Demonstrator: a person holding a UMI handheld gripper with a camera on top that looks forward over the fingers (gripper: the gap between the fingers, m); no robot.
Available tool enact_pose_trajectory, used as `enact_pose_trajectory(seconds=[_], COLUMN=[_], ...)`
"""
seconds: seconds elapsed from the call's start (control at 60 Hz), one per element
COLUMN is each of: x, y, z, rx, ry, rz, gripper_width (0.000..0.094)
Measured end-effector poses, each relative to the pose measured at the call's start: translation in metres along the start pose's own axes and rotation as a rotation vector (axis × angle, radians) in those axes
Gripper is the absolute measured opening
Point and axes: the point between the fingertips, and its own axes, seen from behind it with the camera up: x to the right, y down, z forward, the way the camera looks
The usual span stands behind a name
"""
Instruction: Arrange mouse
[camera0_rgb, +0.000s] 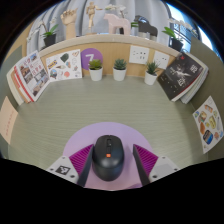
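A black computer mouse (110, 158) with an orange dot behind its wheel sits between my fingers, on a pale lilac round disc (108, 134) on the green-grey table. My gripper (110, 162) is closed in to the mouse's width. The magenta left pad (80, 160) and right pad (144, 158) press on its two sides. The mouse points away from me, toward the far side of the table. Its rear end is hidden below the fingers.
Three small potted plants (119, 68) stand in a row at the table's far edge, beside a purple round sign (91, 57). Printed sheets and magazines lie at the left (30, 75), the right (183, 75) and the near right (208, 122). Bare table (110, 105) lies ahead of the mouse.
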Motion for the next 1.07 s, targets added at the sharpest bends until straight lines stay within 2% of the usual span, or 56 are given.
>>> enact_pose_trajectory(seconds=[0.017, 0.033, 0.067, 0.217, 0.4, 0.567, 0.783, 1.067], x=[0.003, 0.003, 0.002, -0.005, -0.021, -0.039, -0.062, -0.091], y=[0.0, 0.0, -0.002, -0.028, -0.072, -0.092, -0.087, -0.058], z=[-0.002, -0.005, -0.012, -0.063, -0.154, -0.229, -0.296, -0.324], rx=[-0.004, -0.007, -0.011, 0.053, 0.183, 0.282, 0.356, 0.361], ry=[0.011, 0.015, 0.014, -0.014, -0.024, -0.023, -0.036, -0.065], rz=[-0.001, -0.001, 0.005, 0.043, 0.022, -0.012, 0.0, -0.02], gripper_width=[0.0871, 0.0876, 0.0853, 0.0859, 0.0858, 0.0863, 0.0861, 0.086])
